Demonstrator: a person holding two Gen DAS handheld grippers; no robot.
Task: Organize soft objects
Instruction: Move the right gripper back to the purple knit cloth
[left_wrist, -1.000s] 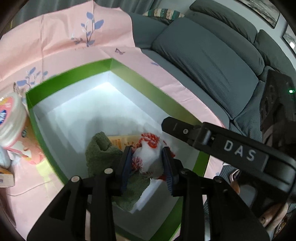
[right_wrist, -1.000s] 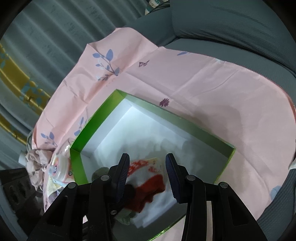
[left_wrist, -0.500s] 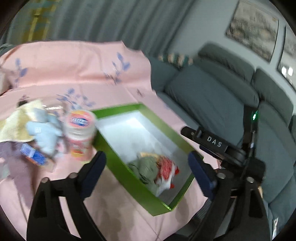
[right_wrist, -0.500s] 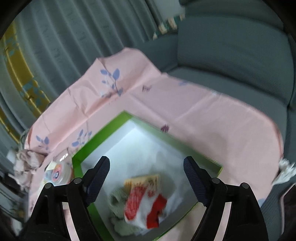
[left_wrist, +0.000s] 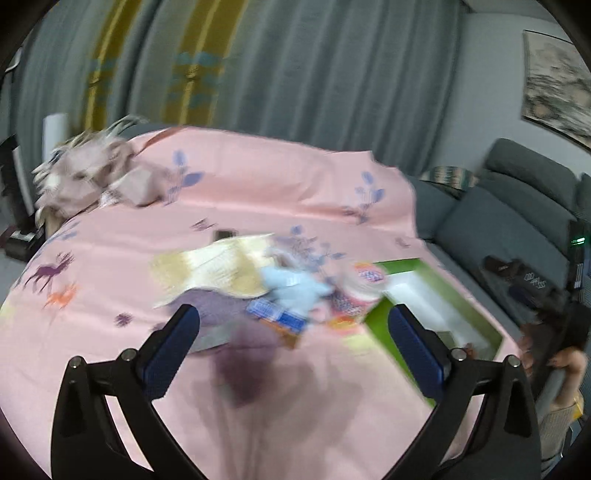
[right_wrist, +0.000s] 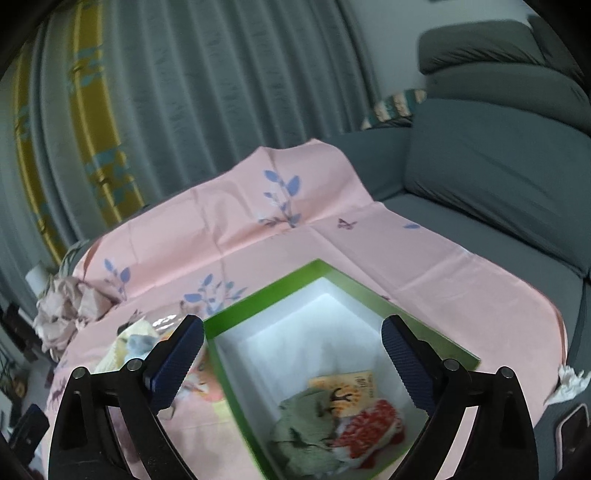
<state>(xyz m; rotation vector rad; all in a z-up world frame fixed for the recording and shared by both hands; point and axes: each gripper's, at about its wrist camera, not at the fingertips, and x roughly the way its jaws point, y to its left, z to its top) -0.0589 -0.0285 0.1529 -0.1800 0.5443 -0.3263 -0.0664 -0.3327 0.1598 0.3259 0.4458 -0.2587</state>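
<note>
The green box (right_wrist: 343, 280) is taken as the landmark; it is set on the pink floral sheet (right_wrist: 258, 236) and is lined white inside.

In the right wrist view, the right gripper (right_wrist: 291, 354) is seen spread wide, with nothing held between its blue-padded fingers (right_wrist: 177, 354). It is held above the box, whose interior is framed between the two fingers. Three soft things are gathered in the box's near corner, below and ahead of the gripper and apart from it: a green cloth (right_wrist: 306, 435), a red-and-white cloth (right_wrist: 373, 428) touching the green one on its right, and a yellow printed piece (right_wrist: 347, 387) lying just behind both. The far half of the box's floor is bare white.

In the left wrist view, which is blurred, the left gripper (left_wrist: 291, 339) is likewise seen fully spread and nothing is gripped. It is held over the sheet to the left of the box (left_wrist: 436, 295), with only its right finger overlapping the box's near edge. Just beside the box's left wall a round tub (left_wrist: 360, 291) is seen, and to the left of that a light blue soft toy (left_wrist: 291, 291), a pale yellow cloth (left_wrist: 218, 273) and a purple cloth (left_wrist: 218, 306) are piled together. These are all ahead of the fingers and untouched by them. Well away from the box, at the far left of the sheet, a crumpled mauve cloth (left_wrist: 92, 177) is seen.
</note>
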